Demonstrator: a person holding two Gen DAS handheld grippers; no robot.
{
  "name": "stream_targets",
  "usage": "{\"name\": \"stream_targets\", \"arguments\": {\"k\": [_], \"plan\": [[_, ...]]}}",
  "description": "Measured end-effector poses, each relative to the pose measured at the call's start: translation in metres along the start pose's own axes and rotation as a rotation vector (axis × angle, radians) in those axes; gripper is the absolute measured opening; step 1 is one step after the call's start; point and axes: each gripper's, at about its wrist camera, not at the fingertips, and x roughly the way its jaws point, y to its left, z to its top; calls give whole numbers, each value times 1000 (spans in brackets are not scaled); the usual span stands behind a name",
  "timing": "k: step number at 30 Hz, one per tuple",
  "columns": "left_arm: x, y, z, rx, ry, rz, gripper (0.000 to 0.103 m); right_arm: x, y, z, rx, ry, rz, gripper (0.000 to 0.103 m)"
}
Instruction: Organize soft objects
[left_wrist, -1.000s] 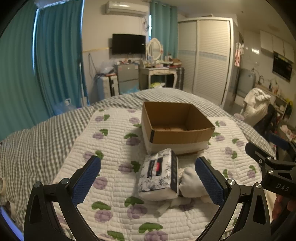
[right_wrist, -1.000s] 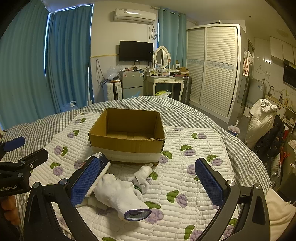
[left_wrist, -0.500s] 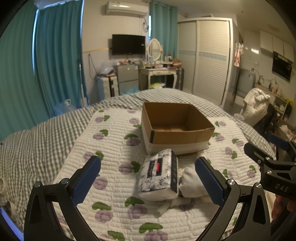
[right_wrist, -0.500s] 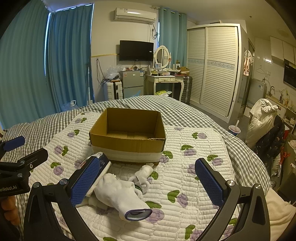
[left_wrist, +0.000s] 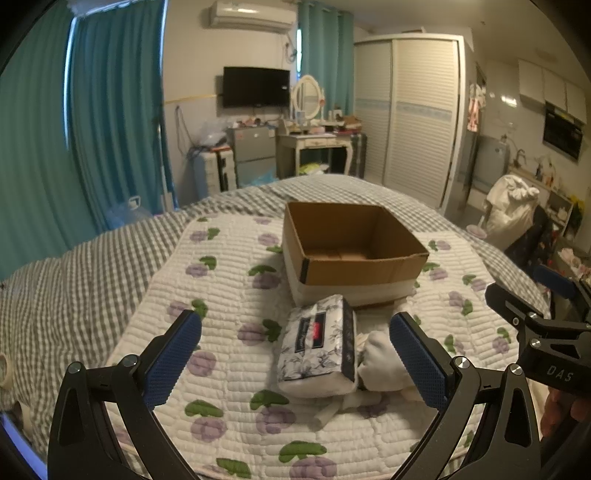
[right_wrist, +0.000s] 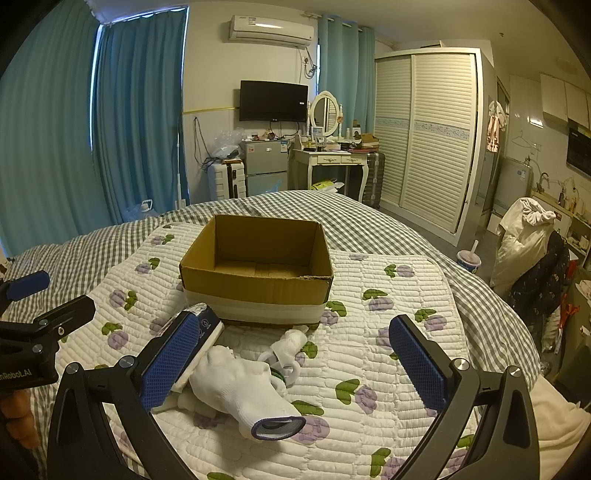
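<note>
An open, empty cardboard box (left_wrist: 351, 247) (right_wrist: 258, 266) stands on the quilted bed. In front of it lies a floral tissue pack (left_wrist: 319, 345), mostly hidden behind the left finger in the right wrist view (right_wrist: 207, 321). Beside the pack lie white gloves (right_wrist: 243, 387) (left_wrist: 380, 363) and a smaller white rolled piece (right_wrist: 288, 345). My left gripper (left_wrist: 295, 362) is open above the bed, with the tissue pack between its fingers. My right gripper (right_wrist: 293, 367) is open and empty over the gloves.
The white quilt with purple flowers (left_wrist: 221, 295) covers a grey checked bedspread (right_wrist: 406, 229). A dressing table (right_wrist: 332, 158), a small fridge (right_wrist: 264, 162) and a wardrobe (right_wrist: 428, 133) stand beyond the bed. A chair with clothes (right_wrist: 532, 251) is at the right.
</note>
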Motion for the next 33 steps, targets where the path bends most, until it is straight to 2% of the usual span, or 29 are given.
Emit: {"name": "stream_targets", "arguments": {"k": [7,17,25,33], "plan": [[2,8,-2,-8,14,4,103,5,8,-2,-27,16,13,103],[26,13,-21,15,112,-2,103,47,29,-35,-119,178,85,103],[51,19,-40,25,198,-12,103,88,51,-56,-197,258,146,103],[71,17,-49,33,247,-38,103,125,64,-74,-235,329,174,103]]}}
